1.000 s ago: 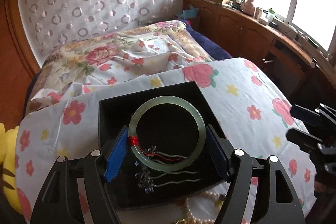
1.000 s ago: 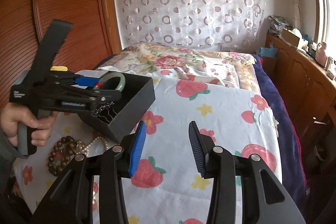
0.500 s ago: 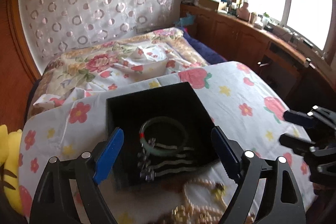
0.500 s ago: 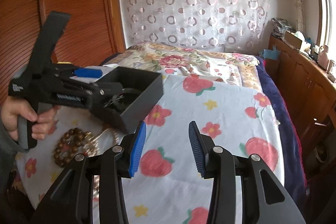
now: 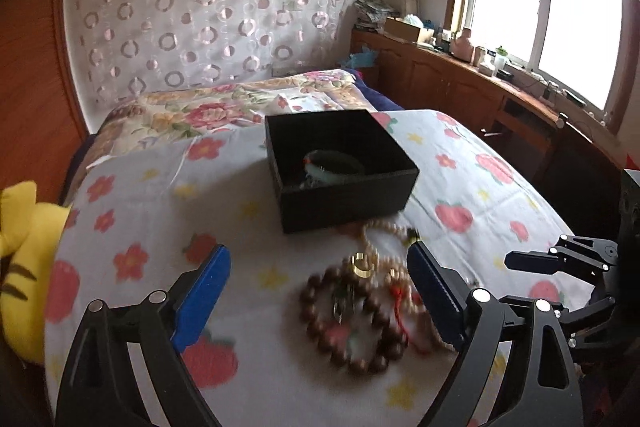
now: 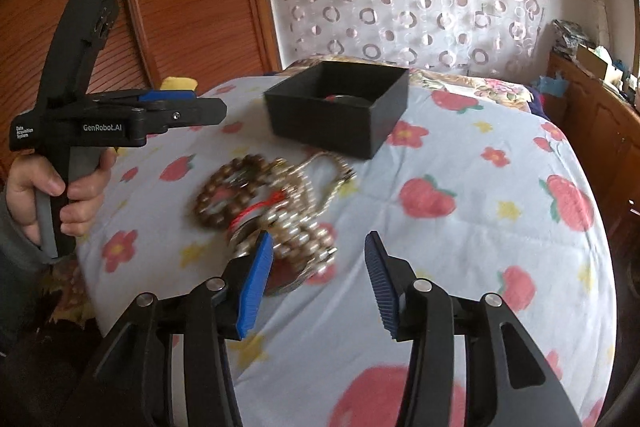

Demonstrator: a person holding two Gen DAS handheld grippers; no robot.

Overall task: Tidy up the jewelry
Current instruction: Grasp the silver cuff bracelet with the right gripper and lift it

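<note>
Left gripper level above bead bracelet, fingers wide apart, empty; right gripper low over pearl pile, fingers apart; jade bangle in black box

One black box, one jade bangle, one brown bead bracelet, one pearl strand.

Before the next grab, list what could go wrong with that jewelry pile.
1. The brown bead bracelet, pearl strand and red cord lie tangled together, so gripping one may drag the others along.
2. The right gripper and left gripper are both open near the same pile and might collide.
3. The green bangle already lies in the black box; dropped beads could strike it.
</note>
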